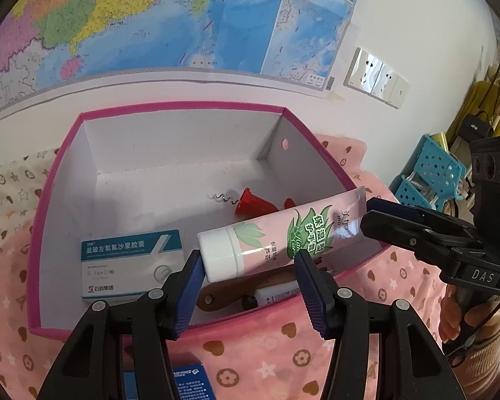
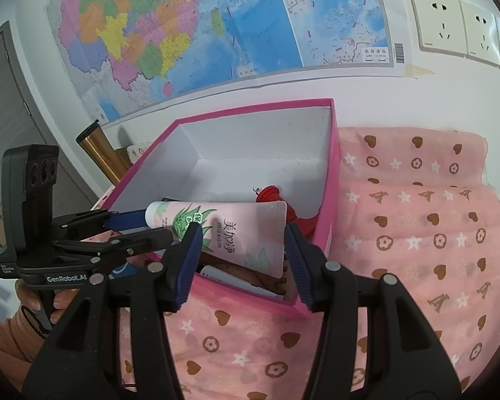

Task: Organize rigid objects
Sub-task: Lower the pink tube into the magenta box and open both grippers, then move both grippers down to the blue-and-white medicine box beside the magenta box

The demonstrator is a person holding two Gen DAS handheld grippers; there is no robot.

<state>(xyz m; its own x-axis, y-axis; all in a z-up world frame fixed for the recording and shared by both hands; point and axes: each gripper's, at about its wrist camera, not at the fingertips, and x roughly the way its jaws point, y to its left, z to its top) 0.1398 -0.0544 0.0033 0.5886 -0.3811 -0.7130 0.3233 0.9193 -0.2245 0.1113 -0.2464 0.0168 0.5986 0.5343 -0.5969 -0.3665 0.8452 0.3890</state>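
A pink hand-cream tube [image 1: 276, 233] with a white cap hangs over the pink-rimmed box [image 1: 60, 153]. My left gripper [image 1: 248, 266] holds its cap end between the blue pads. My right gripper [image 2: 241, 240] holds its flat crimped end [image 2: 250, 230]. Both are shut on the tube, above the box's near right part. In the box lie a white-and-teal medicine box [image 1: 131, 263], a red corkscrew [image 1: 250, 201], a brown wooden handle [image 1: 236, 288] and a small white item [image 1: 276, 295].
The pink box [image 2: 333, 166] sits on a pink patterned cloth [image 2: 416, 233] against a wall with a map. A blue packet [image 1: 190, 380] lies on the cloth under my left gripper. Blue baskets [image 1: 430, 173] stand at the right. A brass tube [image 2: 100, 153] stands left of the box.
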